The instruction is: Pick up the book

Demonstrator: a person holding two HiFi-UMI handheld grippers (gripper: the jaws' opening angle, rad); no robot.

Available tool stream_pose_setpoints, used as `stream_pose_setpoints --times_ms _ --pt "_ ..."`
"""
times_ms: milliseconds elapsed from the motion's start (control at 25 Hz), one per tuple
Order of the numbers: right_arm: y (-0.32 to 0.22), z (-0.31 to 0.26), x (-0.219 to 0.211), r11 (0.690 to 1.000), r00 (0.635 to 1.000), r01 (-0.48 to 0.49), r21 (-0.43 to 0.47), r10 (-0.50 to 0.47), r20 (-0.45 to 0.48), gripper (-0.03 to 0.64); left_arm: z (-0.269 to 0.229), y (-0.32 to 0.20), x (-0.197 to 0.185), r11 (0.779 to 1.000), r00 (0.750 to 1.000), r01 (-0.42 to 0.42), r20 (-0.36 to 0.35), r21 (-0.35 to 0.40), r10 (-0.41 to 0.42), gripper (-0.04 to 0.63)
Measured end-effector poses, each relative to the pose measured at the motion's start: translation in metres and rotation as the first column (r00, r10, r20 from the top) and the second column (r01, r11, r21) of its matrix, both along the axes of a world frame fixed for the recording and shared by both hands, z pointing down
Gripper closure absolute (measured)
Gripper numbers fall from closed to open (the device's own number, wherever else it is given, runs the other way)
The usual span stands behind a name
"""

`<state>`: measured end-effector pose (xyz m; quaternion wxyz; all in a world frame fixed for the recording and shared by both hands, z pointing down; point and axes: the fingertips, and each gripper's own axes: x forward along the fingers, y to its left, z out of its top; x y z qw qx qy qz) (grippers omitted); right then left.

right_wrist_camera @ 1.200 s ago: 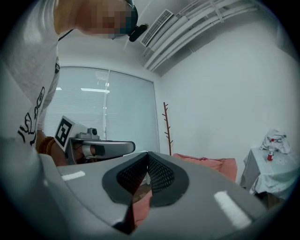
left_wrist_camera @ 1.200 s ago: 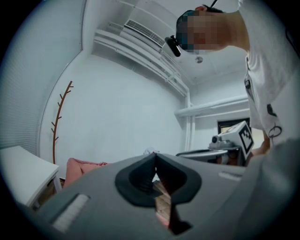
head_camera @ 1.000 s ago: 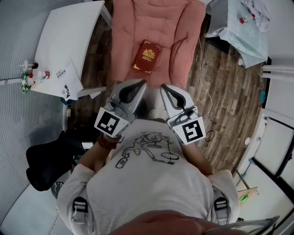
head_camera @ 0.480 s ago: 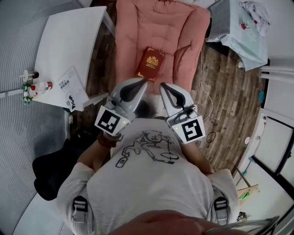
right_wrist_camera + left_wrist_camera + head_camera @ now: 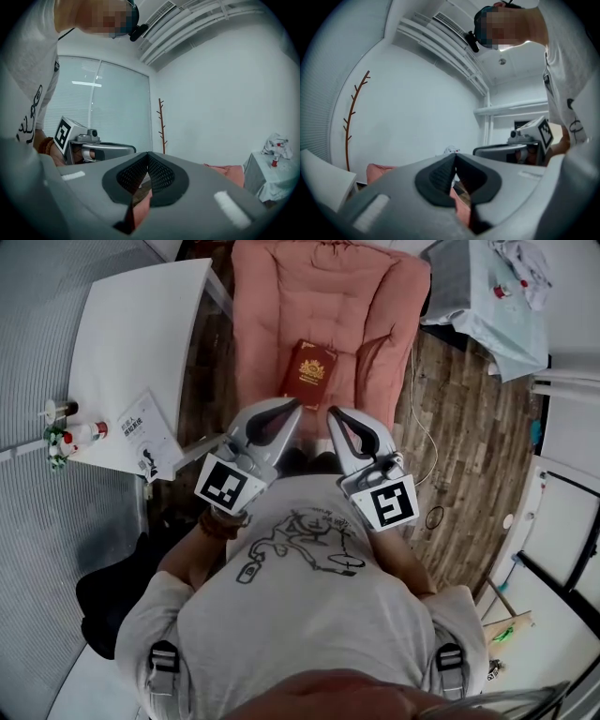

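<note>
Both of my grippers are shut with nothing in them. Each gripper view shows its own two dark pads pressed together at the tip, with only a sliver of pink cushion visible below.

The book [image 5: 308, 376] is dark red with a gold crest. It lies flat and face up on the seat of the pink cushioned chair [image 5: 272, 306], straight ahead of me. Its long axis runs away from me, with the far end leaning slightly to my right, so a short edge faces me.

In the head view, my left gripper [image 5: 295, 407] points at the near left corner of the book and my right gripper [image 5: 331, 412] at the near right corner. Both tips stop just short of that edge, and neither is clearly nearer. I judge that they are above the seat and not touching it, because both point out level and not down at the cover.

To pick up the book I would have to open a gripper, tip it down, and close it on that near short edge.

The white table [image 5: 141, 324] on my left holds a booklet [image 5: 145, 432], which is not the target.
</note>
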<state>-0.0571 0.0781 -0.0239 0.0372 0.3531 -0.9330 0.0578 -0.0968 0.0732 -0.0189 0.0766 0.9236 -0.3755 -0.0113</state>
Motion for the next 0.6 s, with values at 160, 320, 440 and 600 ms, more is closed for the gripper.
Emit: stream_pose_setpoints --times_ms 160,320,440,600 --pt "-0.011 0.006 0.006 1.0 1.0 -0.005 -0.008 0.005 -0.008 0.611 0.008 -0.009 0.003 1.0 1.0 -0.005 0.011 -0.009 0.005 0.594" --pt "-0.025 0.01 0.012 1.0 1.0 -0.006 -0.017 0.006 -0.011 0.611 0.014 -0.022 0.007 1.0 1.0 -0.002 0.01 -0.001 0.002 0.594" --pt "-0.034 0.019 0.017 0.999 1.0 0.0 -0.036 0.0 -0.017 0.611 0.027 -0.033 0.008 0.999 0.999 0.007 0.035 -0.046 -0.005 0.594" --pt "-0.048 0.036 0.025 0.998 1.0 0.001 -0.07 -0.003 -0.024 0.611 0.045 -0.049 0.009 0.996 0.999 0.014 0.054 -0.086 -0.01 0.594"
